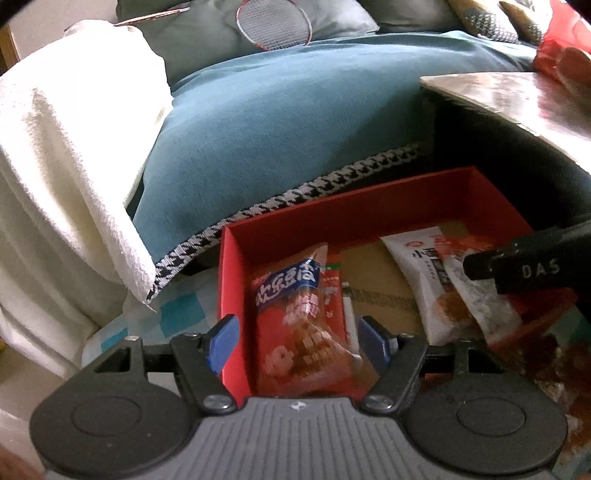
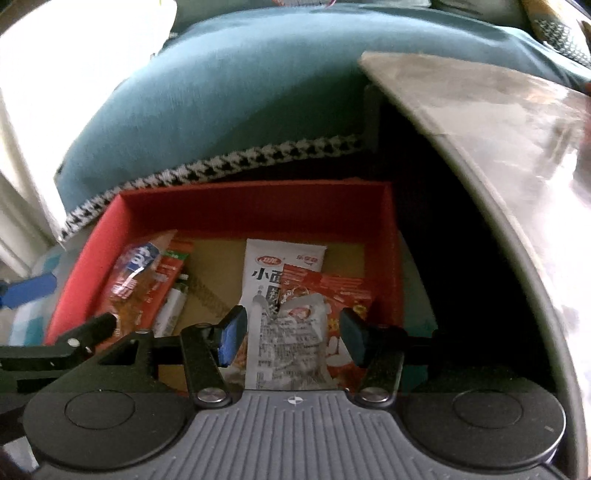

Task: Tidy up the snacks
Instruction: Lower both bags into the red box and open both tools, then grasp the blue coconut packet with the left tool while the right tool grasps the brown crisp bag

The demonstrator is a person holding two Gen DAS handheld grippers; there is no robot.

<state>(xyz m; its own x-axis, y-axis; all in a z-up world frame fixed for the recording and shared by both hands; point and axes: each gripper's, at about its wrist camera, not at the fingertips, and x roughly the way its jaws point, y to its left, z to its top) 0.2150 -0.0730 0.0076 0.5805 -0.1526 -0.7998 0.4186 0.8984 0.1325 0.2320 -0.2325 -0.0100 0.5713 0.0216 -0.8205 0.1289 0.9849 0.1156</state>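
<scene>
Left tool (image 1: 297,341) over orange packet (image 1: 295,314); badminton racket (image 1: 273,26) unseen rightward.

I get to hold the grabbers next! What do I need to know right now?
Left gripper: jaws apart, hanging over the red-and-blue snack bag at the left side of the red box; not pinching it.
Right gripper: jaws apart over the crinkled clear packet, which lies on the white packet and a red packet.
Done: several snacks are already in the box.
Left: I can't see any snacks outside it from here, so check around, then tidy the two piles.
</scene>
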